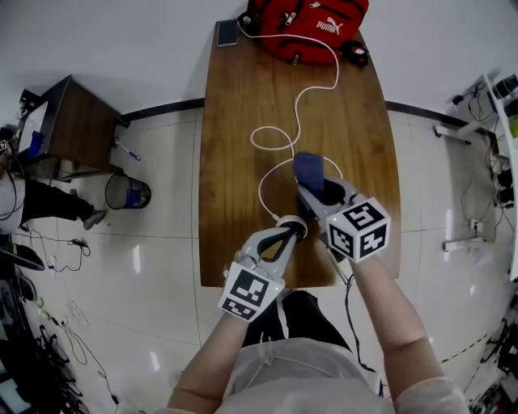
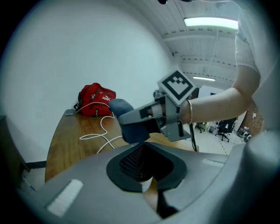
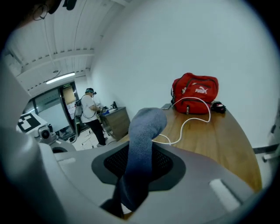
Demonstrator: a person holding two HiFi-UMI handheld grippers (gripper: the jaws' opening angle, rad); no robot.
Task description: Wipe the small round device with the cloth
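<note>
My right gripper (image 1: 311, 191) is shut on a blue-grey cloth (image 1: 308, 168), which sticks out past its tips over the wooden table (image 1: 235, 162). In the right gripper view the cloth (image 3: 143, 135) rises between the dark pads and folds over at the top. My left gripper (image 1: 292, 230) is shut near the table's front edge, with a small round white device (image 1: 289, 221) at its tips. A pale sliver of the device (image 2: 147, 185) shows between its pads. In the left gripper view the right gripper (image 2: 148, 114) and the cloth (image 2: 131, 131) hang just beyond the left jaws.
A white cable (image 1: 296, 105) snakes from the device up the table to a red bag (image 1: 307, 24) at the far end. A phone (image 1: 227, 33) lies beside the bag. Left of the table stand a wooden cabinet (image 1: 77, 121) and a bin (image 1: 128, 192); a person stands there.
</note>
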